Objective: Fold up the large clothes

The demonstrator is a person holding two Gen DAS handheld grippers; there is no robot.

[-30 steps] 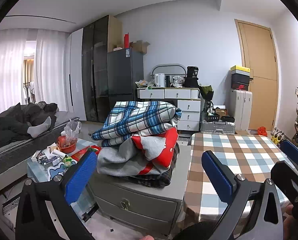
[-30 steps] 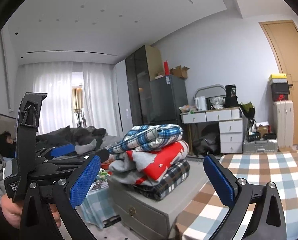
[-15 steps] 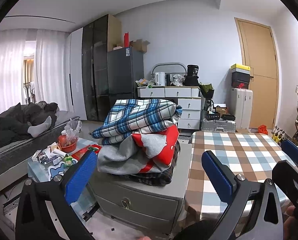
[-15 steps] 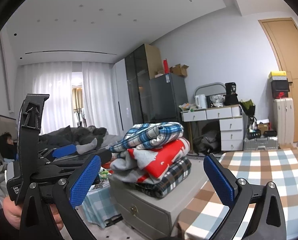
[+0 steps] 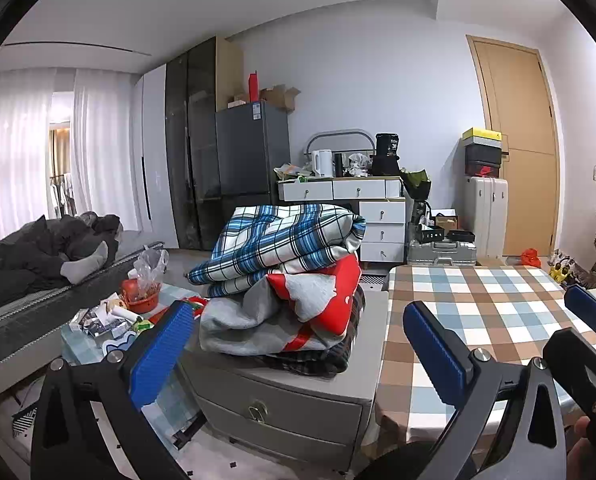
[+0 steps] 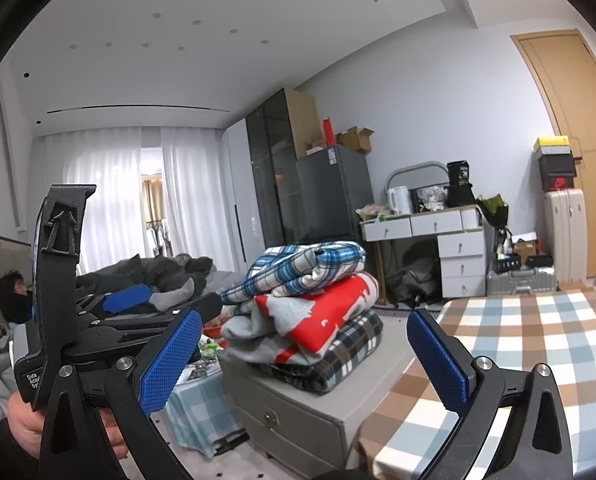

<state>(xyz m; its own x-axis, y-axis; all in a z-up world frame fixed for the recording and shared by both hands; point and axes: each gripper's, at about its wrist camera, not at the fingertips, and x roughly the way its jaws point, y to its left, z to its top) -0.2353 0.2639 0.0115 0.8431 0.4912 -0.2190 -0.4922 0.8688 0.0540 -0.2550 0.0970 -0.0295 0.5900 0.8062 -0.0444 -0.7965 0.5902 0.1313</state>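
Observation:
A pile of clothes sits on a grey drawer cabinet: a blue plaid piece on top, a red and grey sweatshirt under it, a dark checked garment at the bottom. The same pile shows in the right wrist view. My left gripper is open, short of the pile, with nothing between its blue pads. My right gripper is open too, held back from the cabinet. A hand holds the left gripper's body at the left of the right wrist view.
A table with a brown, blue and white checked cloth stands right of the cabinet. A low cluttered table lies to the left, with a bed where a person lies. Fridge, white drawers and a wooden door stand behind.
Both cameras have drifted slightly nearer the pile and cabinet. Both grippers stay open and the clothes have not moved.

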